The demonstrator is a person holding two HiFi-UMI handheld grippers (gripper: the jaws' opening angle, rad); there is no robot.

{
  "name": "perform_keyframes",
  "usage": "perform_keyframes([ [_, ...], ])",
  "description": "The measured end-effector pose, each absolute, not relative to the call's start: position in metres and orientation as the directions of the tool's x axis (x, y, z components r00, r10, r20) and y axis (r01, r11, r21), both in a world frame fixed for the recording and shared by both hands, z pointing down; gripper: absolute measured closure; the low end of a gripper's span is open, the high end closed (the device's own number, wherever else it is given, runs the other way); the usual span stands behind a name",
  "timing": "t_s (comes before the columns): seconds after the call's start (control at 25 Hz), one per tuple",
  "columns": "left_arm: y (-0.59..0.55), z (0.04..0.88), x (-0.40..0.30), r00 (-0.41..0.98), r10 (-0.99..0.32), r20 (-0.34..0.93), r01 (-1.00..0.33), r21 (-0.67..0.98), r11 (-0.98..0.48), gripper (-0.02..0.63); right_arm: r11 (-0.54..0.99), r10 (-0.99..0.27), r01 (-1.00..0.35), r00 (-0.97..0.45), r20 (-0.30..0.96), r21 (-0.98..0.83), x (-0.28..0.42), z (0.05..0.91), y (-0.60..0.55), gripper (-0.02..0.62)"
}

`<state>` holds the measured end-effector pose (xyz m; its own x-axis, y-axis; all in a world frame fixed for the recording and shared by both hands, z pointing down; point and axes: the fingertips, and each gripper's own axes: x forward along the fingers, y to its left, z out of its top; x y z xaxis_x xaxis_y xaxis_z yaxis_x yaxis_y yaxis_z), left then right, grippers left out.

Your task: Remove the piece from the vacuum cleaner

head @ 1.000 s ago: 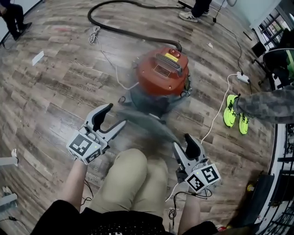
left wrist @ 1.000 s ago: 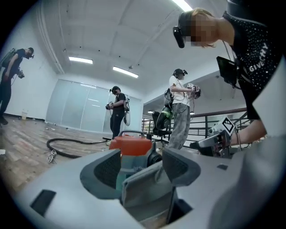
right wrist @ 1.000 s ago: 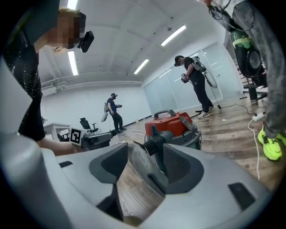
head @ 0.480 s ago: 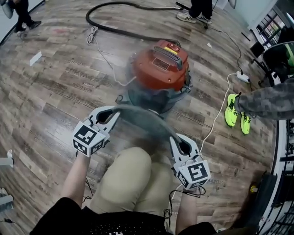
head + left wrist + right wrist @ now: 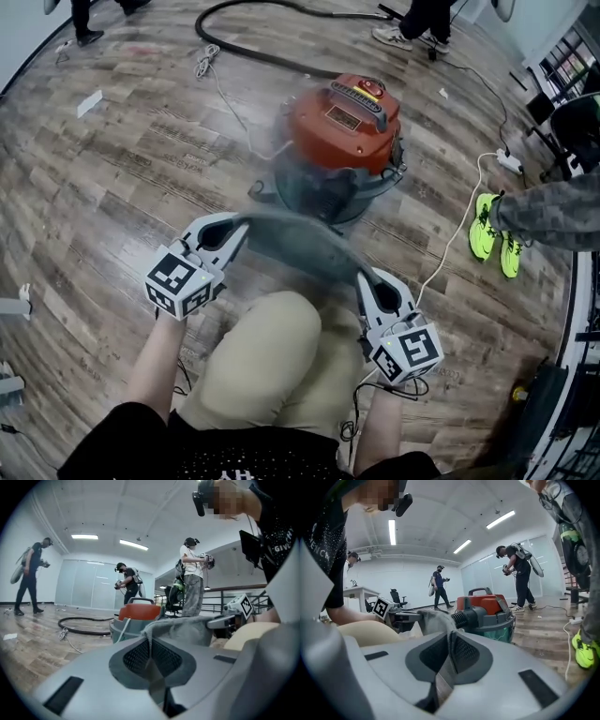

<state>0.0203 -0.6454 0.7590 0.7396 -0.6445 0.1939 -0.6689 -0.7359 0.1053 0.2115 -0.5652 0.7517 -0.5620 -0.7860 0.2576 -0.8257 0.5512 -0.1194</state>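
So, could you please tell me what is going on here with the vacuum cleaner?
A person holds a gripper in each hand. The left gripper and the right gripper are each shut on one end of a grey cloth piece, stretched between them above the person's knee. The red vacuum cleaner stands on the wooden floor just beyond.

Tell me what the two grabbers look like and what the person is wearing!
Both the left gripper and right gripper are light grey plastic with curved fingers lined in dark, meshy padding. Each carries a white cube printed with black square patterns. Thin black cables trail from them. The person wears a black speckled short-sleeved top and tan trousers.
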Motion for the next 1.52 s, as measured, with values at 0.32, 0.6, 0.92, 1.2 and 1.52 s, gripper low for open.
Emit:
perform_keyframes([
  [0.32, -0.631, 0.763, 0.021, 0.756, -0.626, 0.193, -0.653, 0.144, -0.744, 0.584, 0.54, -0.794, -0.83, -0.558, 0.241, -0.14, 0.214, 0.749, -0.557, 0.571],
  [0.6, -0.631, 0.754, 0.026, 0.771, -0.615, 0.166, -0.636, 0.161, -0.755, 0.39, 0.515, -0.82, -0.844, -0.535, 0.203, -0.149, 0.207, 0.736, -0.565, 0.347],
  [0.92, -0.627, 0.752, 0.038, 0.777, -0.609, 0.161, -0.627, 0.117, -0.77, 0.598, 0.478, -0.847, -0.853, -0.511, 0.146, -0.21, 0.218, 0.731, -0.56, 0.584],
  [1.2, -0.624, 0.751, 0.042, 0.788, -0.596, 0.153, -0.615, 0.134, -0.777, 0.598, 0.495, -0.841, -0.859, -0.511, 0.179, -0.13, 0.216, 0.73, -0.556, 0.584],
  [1.52, -0.623, 0.753, 0.038, 0.789, -0.594, 0.157, -0.613, 0.132, -0.779, 0.598, 0.514, -0.828, -0.854, -0.52, 0.21, -0.088, 0.209, 0.736, -0.557, 0.584],
])
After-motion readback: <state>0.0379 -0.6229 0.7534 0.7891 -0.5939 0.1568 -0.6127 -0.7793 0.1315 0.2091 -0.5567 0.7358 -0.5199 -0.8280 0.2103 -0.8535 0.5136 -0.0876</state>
